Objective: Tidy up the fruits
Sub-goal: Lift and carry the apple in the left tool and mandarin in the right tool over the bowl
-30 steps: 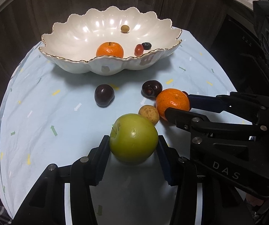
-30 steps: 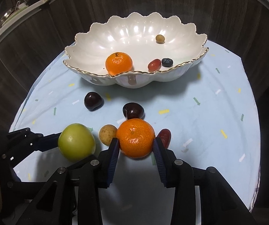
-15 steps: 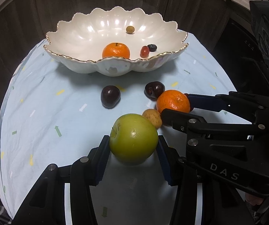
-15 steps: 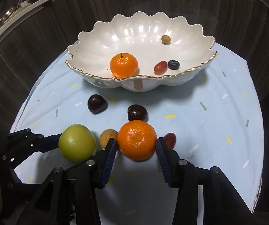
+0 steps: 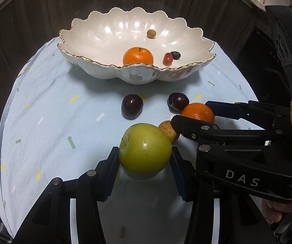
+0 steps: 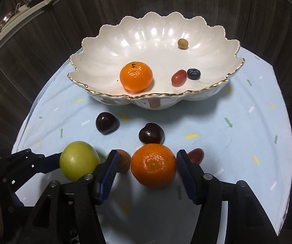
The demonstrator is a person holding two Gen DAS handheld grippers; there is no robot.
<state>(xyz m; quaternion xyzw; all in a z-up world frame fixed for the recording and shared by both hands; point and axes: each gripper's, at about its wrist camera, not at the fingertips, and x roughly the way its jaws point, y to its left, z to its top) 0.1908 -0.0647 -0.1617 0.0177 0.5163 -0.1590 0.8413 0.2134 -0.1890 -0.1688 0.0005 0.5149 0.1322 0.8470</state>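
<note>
I count 4 fruits already in the scalloped white bowl: 1 mandarin, 1 red grape tomato, 1 blueberry and 1 small tan longan.

6 pieces are left on the pale blue tablecloth, so I judge the job less than half done.

My left gripper has its pads tight on the green apple, low over the cloth and well short of the bowl.

My right gripper has just been opening: the second mandarin sits between its jaws, but there is a clear gap on both sides, so I am not holding it.

Also waiting are 2 dark cherries, a small brown fruit just beside the mandarin, and a red one partly hidden behind my right finger.
</note>
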